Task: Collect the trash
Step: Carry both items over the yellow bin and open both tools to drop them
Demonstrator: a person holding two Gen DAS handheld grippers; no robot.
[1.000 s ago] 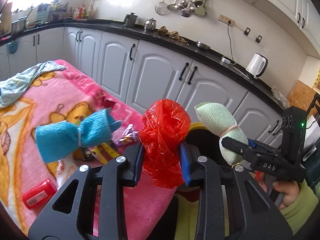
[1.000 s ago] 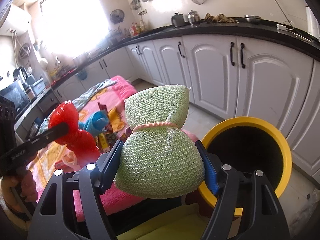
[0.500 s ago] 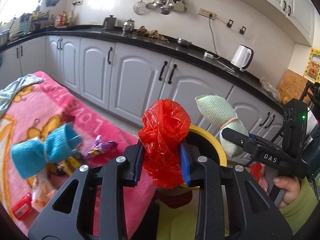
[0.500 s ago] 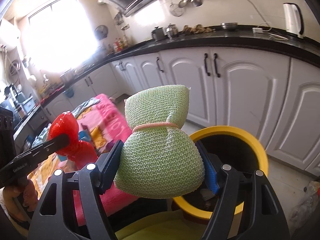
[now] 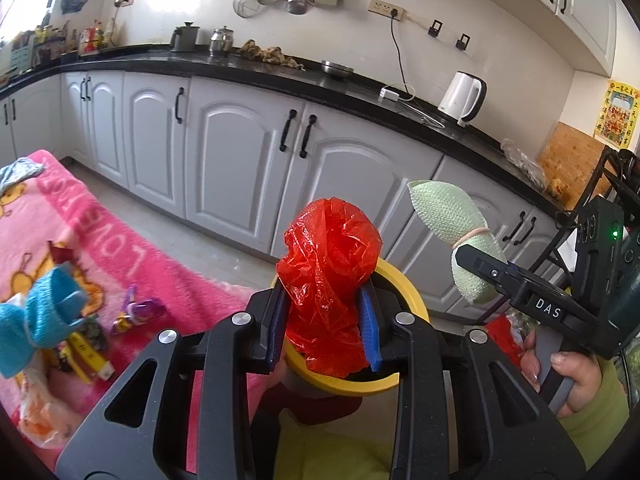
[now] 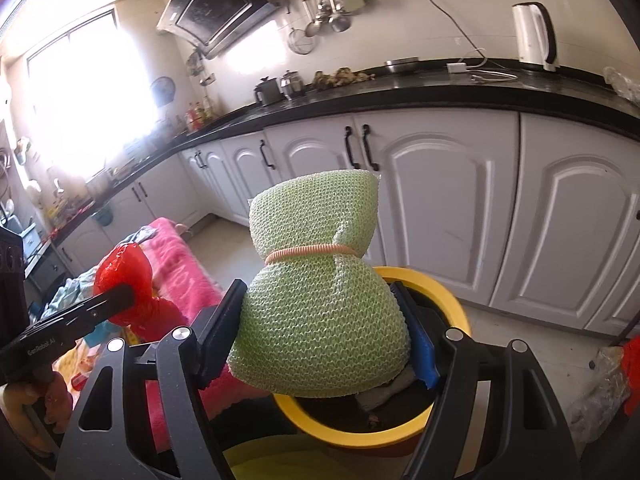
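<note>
Above yellow bin [image 6: 460, 312], left tool [image 5: 323, 330] clamps red bag [image 5: 330, 276], right tool [image 6: 320, 344] seemingly clamps green mesh bundle [image 6: 320, 312]

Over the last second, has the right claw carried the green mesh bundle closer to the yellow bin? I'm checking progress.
Yes. The right claw with the green mesh bundle now overlaps the yellow bin rim, which earlier sat off to its right.

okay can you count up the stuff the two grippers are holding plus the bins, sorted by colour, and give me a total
Red: 1, the red plastic bag in the left gripper.
Green: 1, the green mesh bundle in the right gripper.
Yellow: 1, the yellow-rimmed bin just beyond both.
Total: 3.
</note>
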